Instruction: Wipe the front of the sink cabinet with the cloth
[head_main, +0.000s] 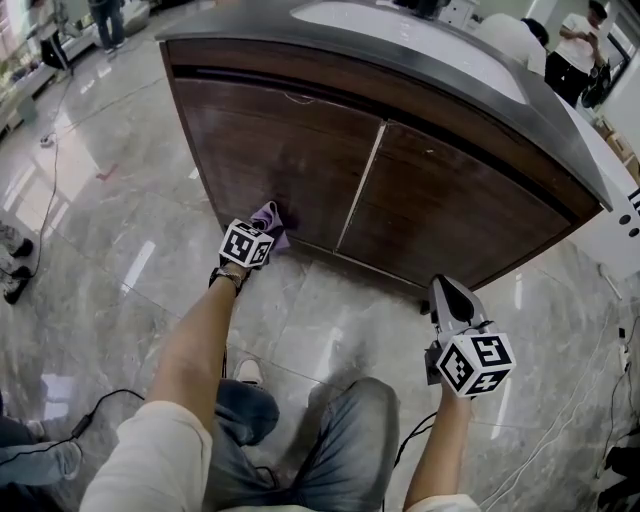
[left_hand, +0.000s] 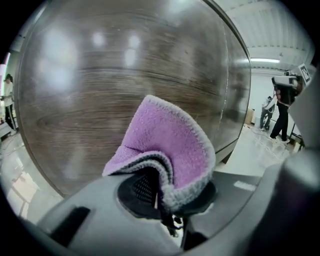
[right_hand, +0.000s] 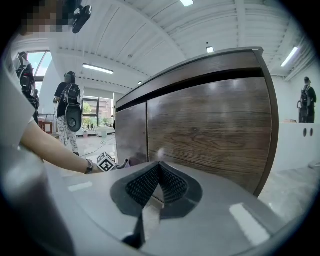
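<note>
Left gripper clenched on the purple cloth, held at the 6 o'clock edge of the sink cabinet's left door just above the floor, bare door toward 12; right gripper closed empty at 4 o'clock, clear of the cabinet.

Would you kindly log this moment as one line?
left claw: shut on purple cloth, low at left cabinet door | right claw: shut, empty, off cabinet

A black cable trails across the glossy marble floor (bystanders stand well off).
</note>
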